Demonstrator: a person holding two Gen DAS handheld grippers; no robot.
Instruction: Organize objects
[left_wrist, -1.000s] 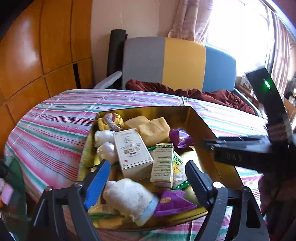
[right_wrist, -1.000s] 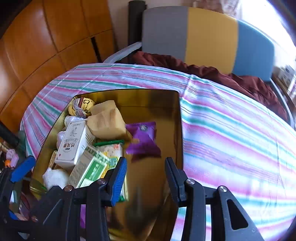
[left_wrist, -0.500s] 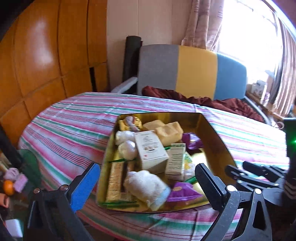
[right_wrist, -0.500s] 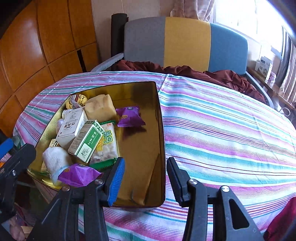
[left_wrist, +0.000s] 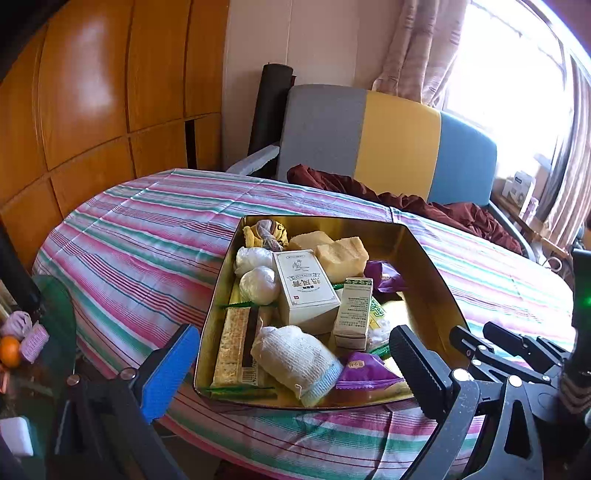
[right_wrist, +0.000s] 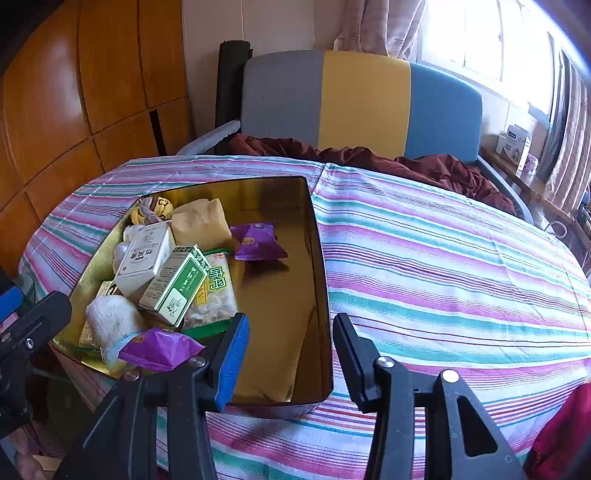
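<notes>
Tray: my gold tray sits on the striped tablecloth, near its front edge.
Contents: white box, green carton, purple packets, all crowded to its left half.
Left gripper: I have it spread wide, empty.
Right gripper: I have it parted over the tray's near right corner, empty.

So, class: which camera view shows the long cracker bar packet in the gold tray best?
The left wrist view: the cracker bar packet lies lengthwise in full along the gold tray wall. The right wrist view hides nearly all of it behind the boxes and the white pouch.
</notes>
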